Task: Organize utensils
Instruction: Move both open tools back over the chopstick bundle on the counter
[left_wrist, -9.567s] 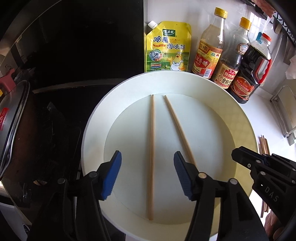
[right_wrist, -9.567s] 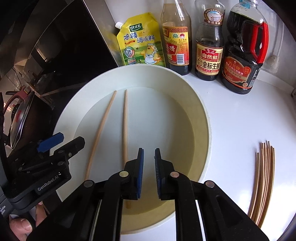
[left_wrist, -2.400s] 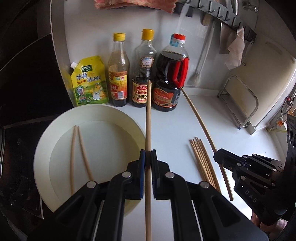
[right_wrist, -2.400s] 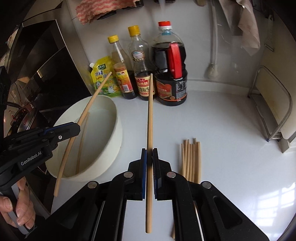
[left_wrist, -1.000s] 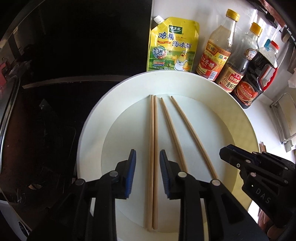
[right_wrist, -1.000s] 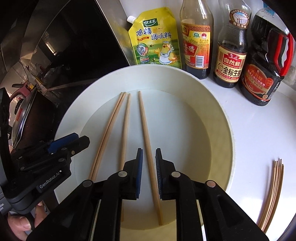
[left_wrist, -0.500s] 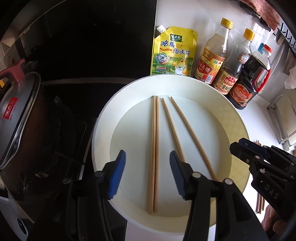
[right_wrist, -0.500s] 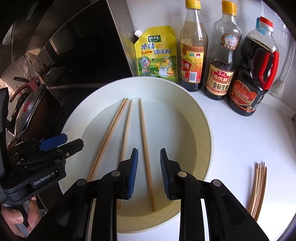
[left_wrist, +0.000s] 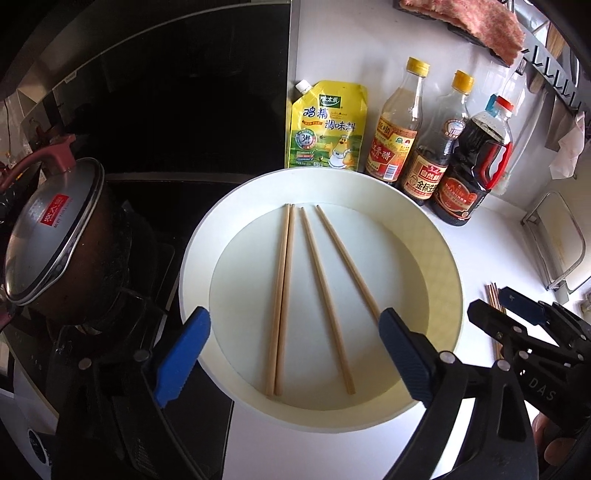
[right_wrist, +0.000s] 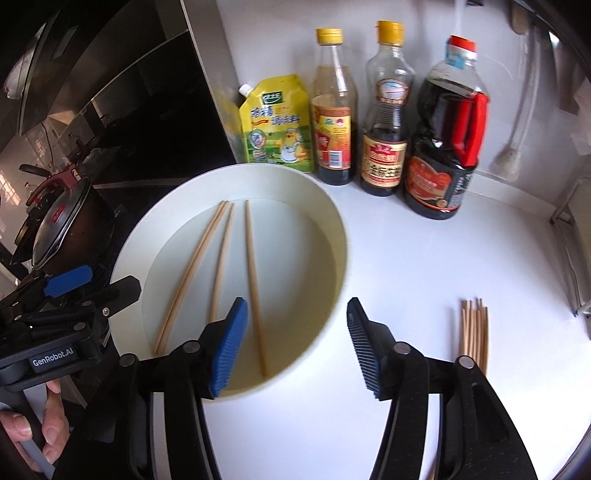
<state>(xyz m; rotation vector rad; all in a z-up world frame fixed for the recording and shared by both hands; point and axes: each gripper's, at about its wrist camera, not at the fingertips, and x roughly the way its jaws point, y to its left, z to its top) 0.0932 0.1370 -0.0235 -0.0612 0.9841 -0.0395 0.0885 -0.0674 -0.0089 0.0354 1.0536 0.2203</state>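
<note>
A wide white bowl (left_wrist: 439, 258) (right_wrist: 332, 229) sits on the white counter and holds several wooden chopsticks (left_wrist: 317, 280) (right_wrist: 221, 266) lying lengthwise. My left gripper (left_wrist: 293, 354) is open and empty, raised over the bowl's near rim; it also shows in the right wrist view (right_wrist: 88, 284). My right gripper (right_wrist: 295, 347) is open and empty, above the bowl's right rim and the counter; it also shows in the left wrist view (left_wrist: 517, 314). A bundle of loose chopsticks (right_wrist: 474, 332) (left_wrist: 493, 295) lies on the counter right of the bowl.
A yellow seasoning pouch (left_wrist: 327, 129) (right_wrist: 277, 122), two sauce bottles (left_wrist: 397, 125) (right_wrist: 334, 107) and a dark soy bottle (left_wrist: 472, 166) (right_wrist: 447, 140) stand behind the bowl. A lidded pot (left_wrist: 55, 232) sits on the black stove at left. A wire rack (left_wrist: 557, 251) stands at right.
Both grippers let go of a chopstick in the bowl, opened wide and drew back and up. The bowl now holds several chopsticks instead of two.
</note>
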